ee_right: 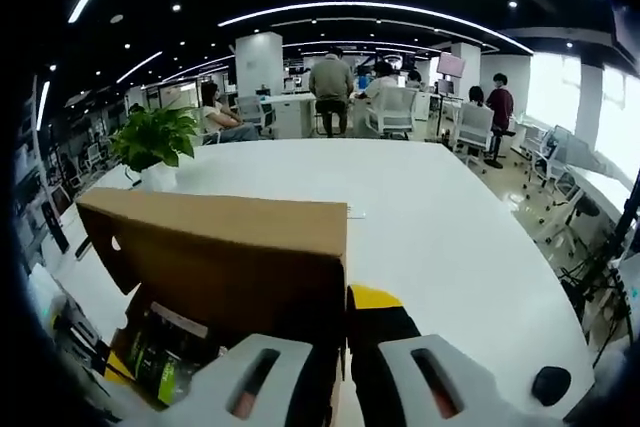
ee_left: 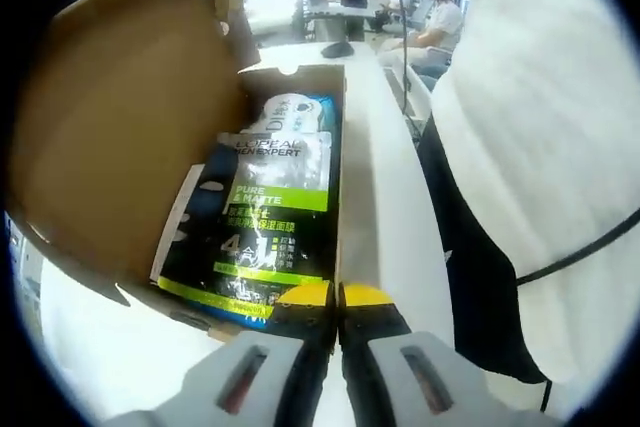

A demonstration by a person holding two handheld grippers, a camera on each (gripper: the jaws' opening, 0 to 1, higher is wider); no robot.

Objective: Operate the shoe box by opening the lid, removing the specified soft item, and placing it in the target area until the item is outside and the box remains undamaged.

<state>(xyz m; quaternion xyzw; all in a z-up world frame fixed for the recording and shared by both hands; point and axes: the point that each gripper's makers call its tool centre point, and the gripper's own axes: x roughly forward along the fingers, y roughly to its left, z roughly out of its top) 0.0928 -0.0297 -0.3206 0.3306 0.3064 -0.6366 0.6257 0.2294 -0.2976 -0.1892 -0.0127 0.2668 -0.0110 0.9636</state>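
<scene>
Open box, pack still inside

Brown cardboard shoe box (ee_left: 120, 137) open on white tabletop (ee_left: 385, 207), lid flap thrown back and standing up on left of left gripper view. Inside, flat glossy soft pack (ee_left: 265, 232), black and white with lime-green band, lettering "MEN EXPERT" and "PURE & MATTE", large "4" lower down. Lies face up, filling most of box floor. Second pale blue-and-white packet (ee_left: 290, 110) at far end, partly tucked under the first.

Left hand-held gripper (ee_left: 337, 299): yellow-tipped black jaws pressed together at near edge of box, just over near end of soft pack. Cannot tell whether tips pinch box wall, pack edge, or nothing; contact point hidden by jaws themselves.

Right hand-held gripper (ee_right: 343, 322): grey bodies and yellow-tipped jaw close up against upright cardboard flap (ee_right: 220, 247). One jaw hidden behind cardboard edge, flap appears to run between the two jaws; grip not clearly readable. Below flap, sliver of green-and-black pack (ee_right: 155, 367) visible, rest cut off.

Near end of pack blurred, small print unreadable. Person's white garment (ee_left: 550, 147) with dark strap fills right side of left gripper view.

Tabletop long, white, curved. Potted green plant (ee_right: 155, 142) in white pot at far left edge. Small dark round object (ee_right: 551, 384) near right edge, unidentifiable. Open-plan office beyond: dark ceiling, curved strip lights, people seated and standing at desks.
</scene>
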